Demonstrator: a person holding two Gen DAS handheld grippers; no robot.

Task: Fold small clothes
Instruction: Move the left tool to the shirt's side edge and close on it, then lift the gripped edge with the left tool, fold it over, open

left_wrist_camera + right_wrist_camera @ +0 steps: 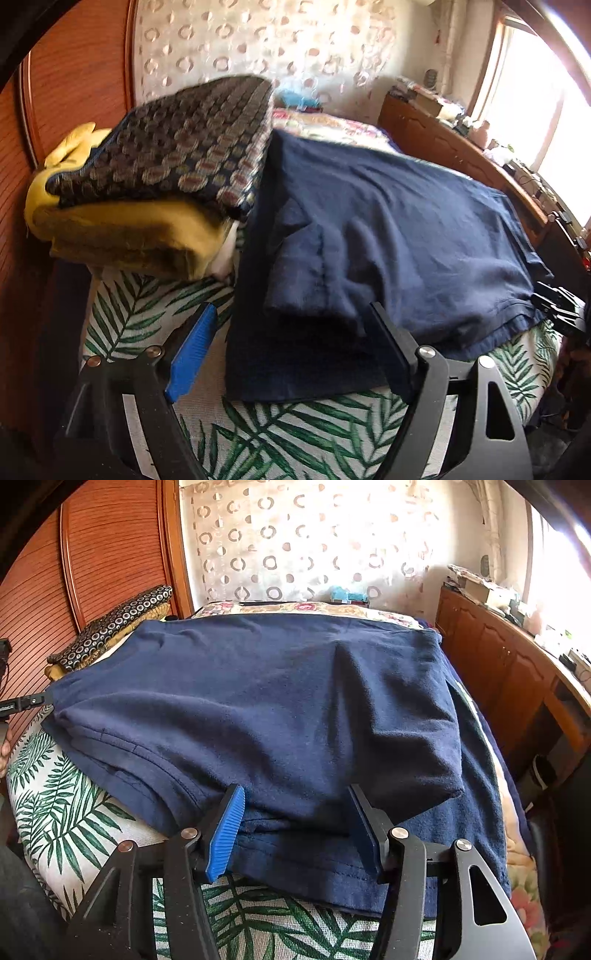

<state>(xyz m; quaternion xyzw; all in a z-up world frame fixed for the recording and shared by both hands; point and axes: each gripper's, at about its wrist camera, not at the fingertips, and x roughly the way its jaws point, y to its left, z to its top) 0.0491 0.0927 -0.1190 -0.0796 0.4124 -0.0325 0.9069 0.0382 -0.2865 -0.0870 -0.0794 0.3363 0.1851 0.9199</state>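
Note:
A navy blue garment (388, 240) lies partly folded on a palm-leaf print cloth (140, 314); it also fills the right wrist view (277, 709). My left gripper (291, 317) is open, its blue-padded fingers (192, 358) standing either side of the garment's near left corner, just above it. My right gripper (295, 801) is open at the garment's near hem, its fingers (225, 830) straddling a fold of the cloth without pinching it. The tip of the left gripper (22, 705) shows at the garment's far left corner in the right wrist view.
A stack of folded clothes, a dark ring-patterned one (177, 147) on a yellow one (122, 236), sits left of the garment. A wooden cabinet (509, 672) with clutter runs along the right under a bright window. A wooden wardrobe (103, 554) stands at the left.

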